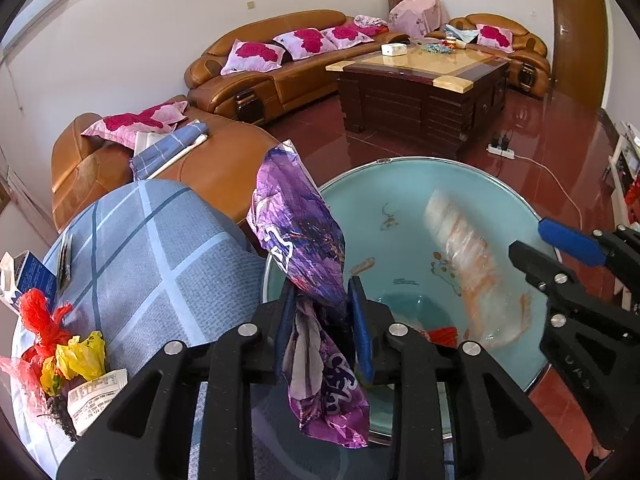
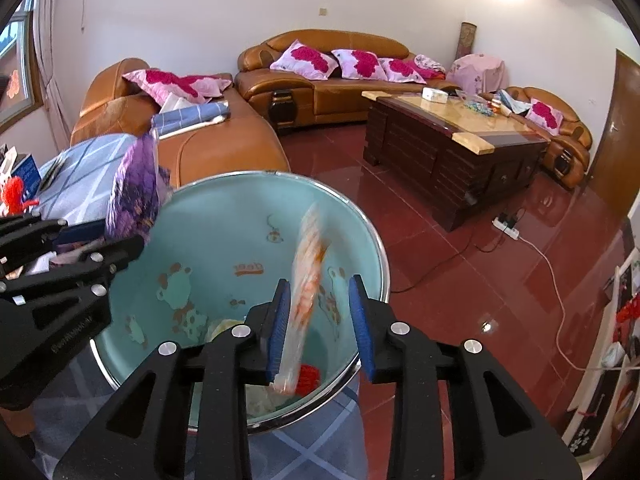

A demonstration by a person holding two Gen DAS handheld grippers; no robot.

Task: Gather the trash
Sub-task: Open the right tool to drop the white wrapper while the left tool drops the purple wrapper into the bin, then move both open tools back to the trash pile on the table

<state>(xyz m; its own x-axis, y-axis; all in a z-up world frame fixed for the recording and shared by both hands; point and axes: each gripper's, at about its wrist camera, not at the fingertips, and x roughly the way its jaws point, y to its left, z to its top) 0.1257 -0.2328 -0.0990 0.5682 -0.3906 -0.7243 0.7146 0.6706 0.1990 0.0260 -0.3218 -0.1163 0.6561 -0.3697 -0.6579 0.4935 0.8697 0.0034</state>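
Two wrappers over one basin (image 2: pixel 360 224): purple wrapper (image 1: pixel 304 240) pinched in left gripper (image 1: pixel 320 320) at the near rim, ready to drop; clear orange wrapper (image 2: pixel 308 280), blurred, between the parted fingers of right gripper (image 2: pixel 320 328), apparently let go and falling. One red scrap (image 2: pixel 308 378) on the bottom. More litter (image 1: pixel 60 344) waits on checked cloth (image 1: pixel 160 248).

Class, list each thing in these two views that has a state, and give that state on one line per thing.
Left gripper: shut on the purple wrapper.
Right gripper: open; clear wrapper between its fingers, blurred.
Basin: upright, some trash at its bottom.
Door: shut.
Power strip: plugs in it.
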